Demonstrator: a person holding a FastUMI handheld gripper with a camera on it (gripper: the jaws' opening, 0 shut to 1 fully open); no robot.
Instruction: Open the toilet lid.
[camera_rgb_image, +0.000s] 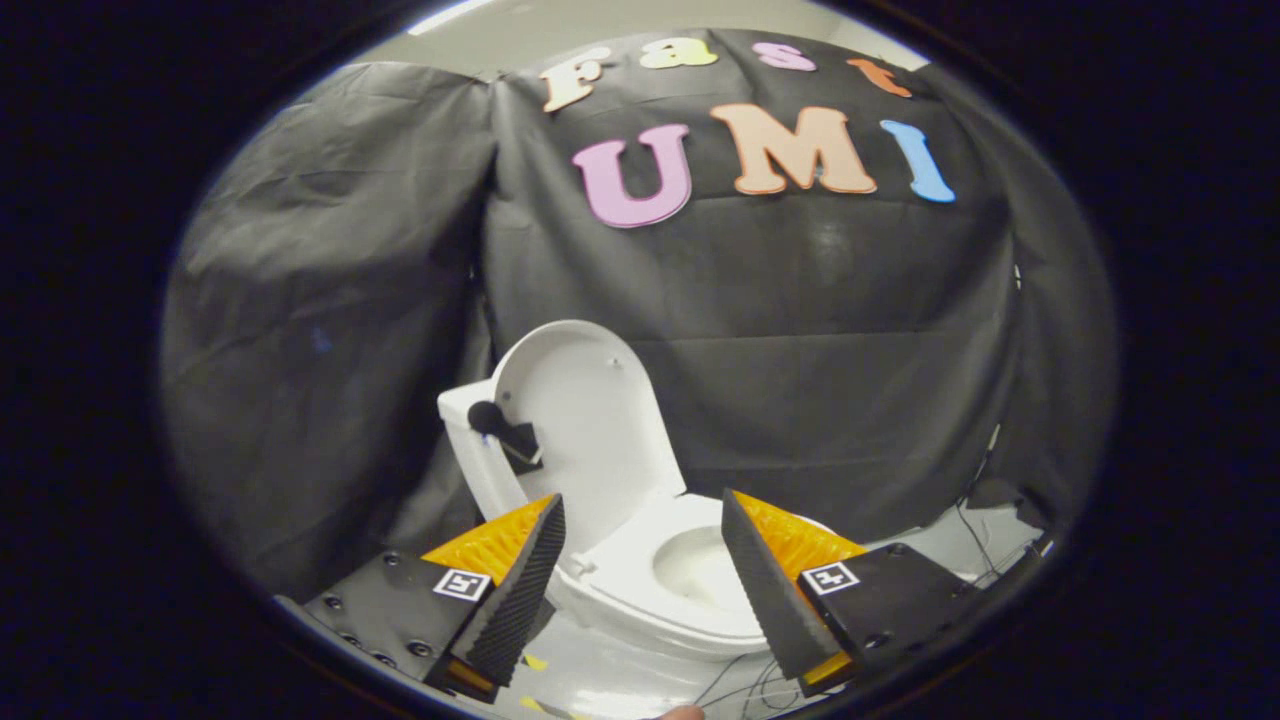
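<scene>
Gripper view: the gripper (640, 520) hung with its 2 fingers spread wide, nothing held between them. Through that gap, just ahead toward 12 o'clock, sat the white toilet (650, 590), its bowl (700, 570) open to the camera. The toilet lid (585, 420) stood raised, beyond the left finger at about 11 o'clock, leaning back against the tank (470, 440). A small dark knob (500, 425) clung to the lid's left edge. The right finger overlapped the bowl's rim at 3 o'clock of the bowl. Thin cables (740, 685) trailed across the pale floor (620, 680) at 6 o'clock of the toilet. Black cloth (830, 380) draped behind everything.
</scene>
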